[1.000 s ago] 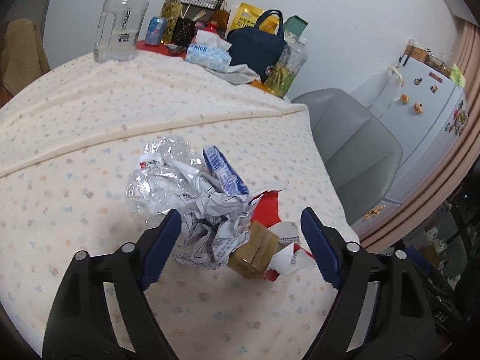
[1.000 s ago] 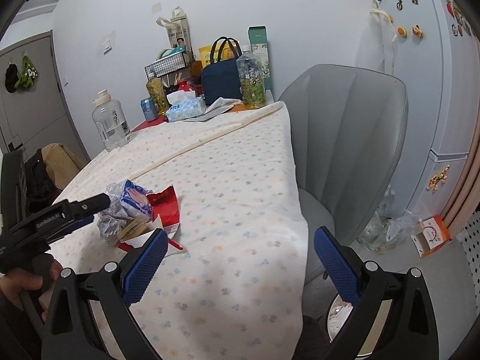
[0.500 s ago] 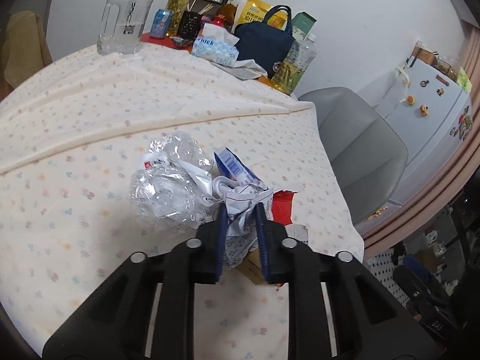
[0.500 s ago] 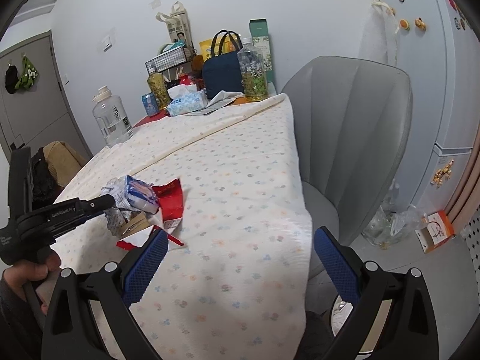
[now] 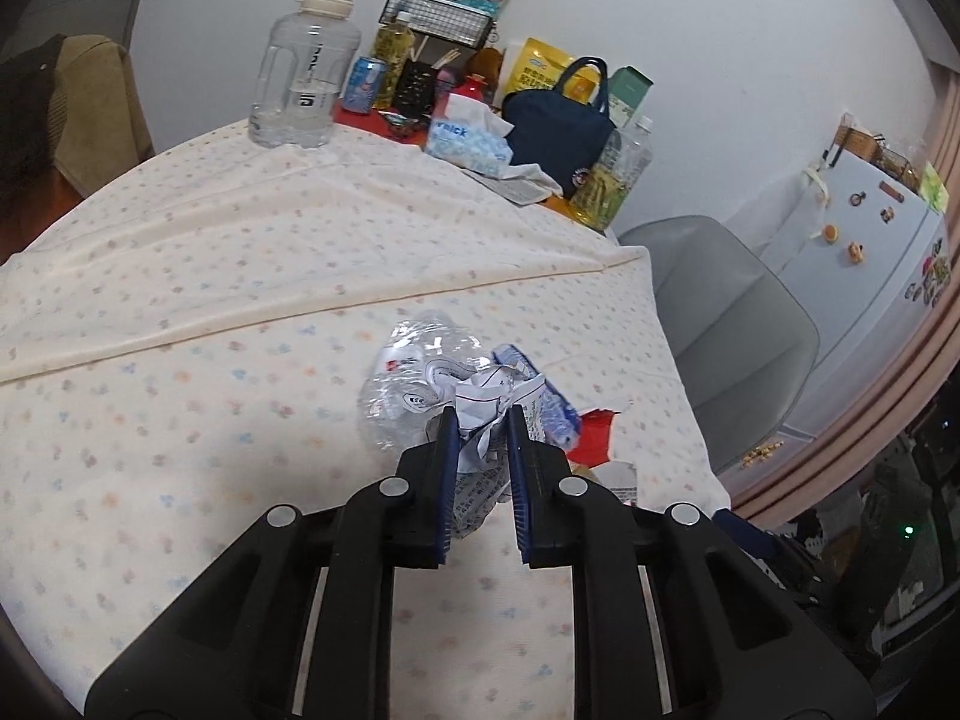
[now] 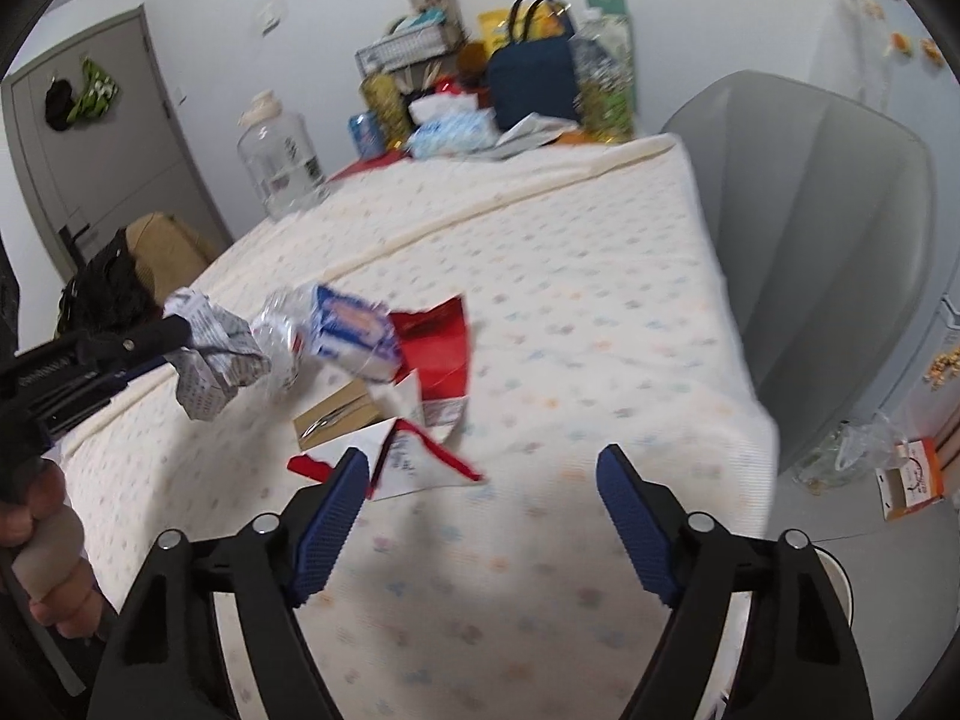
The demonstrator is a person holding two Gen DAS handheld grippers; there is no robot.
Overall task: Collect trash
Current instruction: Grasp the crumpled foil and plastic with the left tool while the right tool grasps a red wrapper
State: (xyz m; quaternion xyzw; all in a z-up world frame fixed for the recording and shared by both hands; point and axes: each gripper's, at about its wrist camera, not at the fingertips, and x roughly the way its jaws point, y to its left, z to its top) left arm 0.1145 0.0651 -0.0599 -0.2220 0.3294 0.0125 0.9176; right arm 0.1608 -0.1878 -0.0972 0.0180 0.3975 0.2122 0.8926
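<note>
My left gripper is shut on a crumpled printed paper ball and holds it above the table; it also shows in the right wrist view. On the cloth lie a crushed clear plastic bottle, a blue-and-white wrapper, a torn red packet, a small brown box and a torn white-and-red carton piece. My right gripper is open and empty, just before the carton piece.
The table has a flowered cloth. At its far end stand a big water jug, a navy bag, tissues and bottles. A grey chair stands at the right edge. A bin rim is below right.
My left gripper closed on the paper ball and lifted it off the pile. My right gripper moved forward and left over the table toward the torn carton piece.
</note>
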